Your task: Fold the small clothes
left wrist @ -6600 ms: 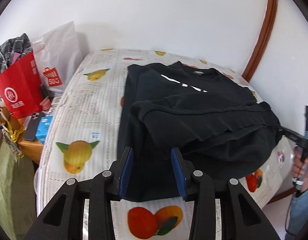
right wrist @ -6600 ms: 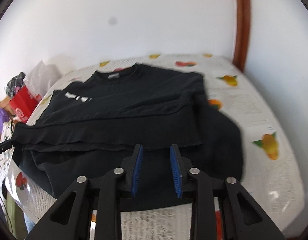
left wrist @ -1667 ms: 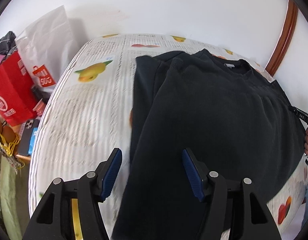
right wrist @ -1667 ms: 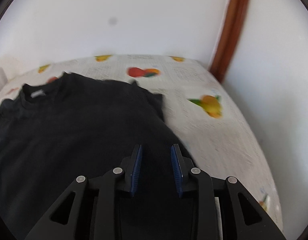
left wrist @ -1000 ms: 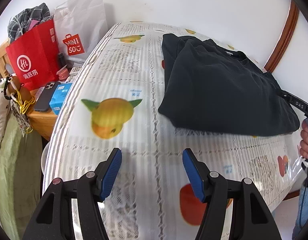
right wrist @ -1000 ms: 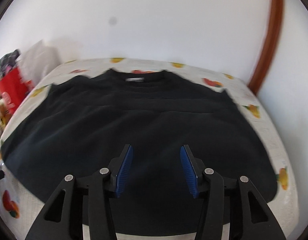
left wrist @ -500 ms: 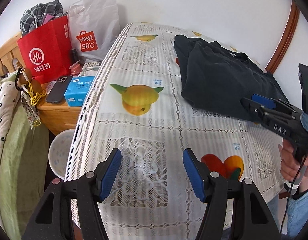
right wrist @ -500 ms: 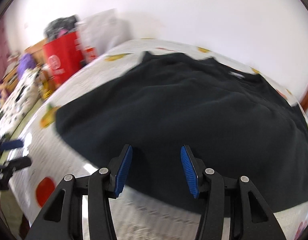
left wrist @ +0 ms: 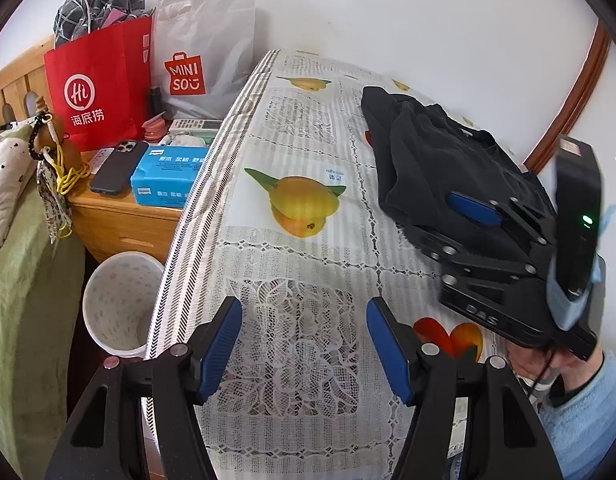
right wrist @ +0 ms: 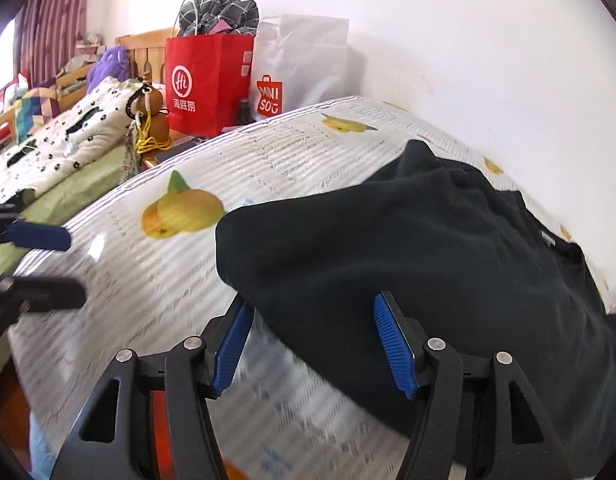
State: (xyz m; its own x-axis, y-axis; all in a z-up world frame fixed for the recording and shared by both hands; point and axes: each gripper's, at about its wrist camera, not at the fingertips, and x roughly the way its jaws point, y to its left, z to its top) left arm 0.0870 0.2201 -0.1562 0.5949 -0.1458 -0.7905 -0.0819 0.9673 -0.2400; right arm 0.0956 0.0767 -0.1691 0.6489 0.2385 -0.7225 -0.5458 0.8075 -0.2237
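A black sweatshirt (left wrist: 440, 164) lies folded on the fruit-print tablecloth (left wrist: 300, 152), toward the right side. My left gripper (left wrist: 304, 344) is open over the lace part of the cloth near the front edge, nothing between its blue pads, well apart from the garment. In the right wrist view the sweatshirt (right wrist: 428, 248) fills the right half. My right gripper (right wrist: 312, 336) has its jaws opening, with the garment's near left corner lying between the pads, which do not press on it. The right gripper (left wrist: 432, 216) also shows in the left wrist view at that corner. The left gripper (right wrist: 74, 264) shows at the far left.
Left of the table stands a wooden nightstand (left wrist: 124, 216) with a phone (left wrist: 118, 166), a blue tissue pack (left wrist: 168, 176), a red bag (left wrist: 96, 92) and a white bag (left wrist: 204, 52). A white bin (left wrist: 120, 304) is below. A bed (right wrist: 48, 148) lies beyond. A blue sleeve (left wrist: 588, 412) is at right.
My right gripper swung left along the sweatshirt's near edge to its left corner and its jaws widened. My left gripper drew back from the garment toward the table's front left.
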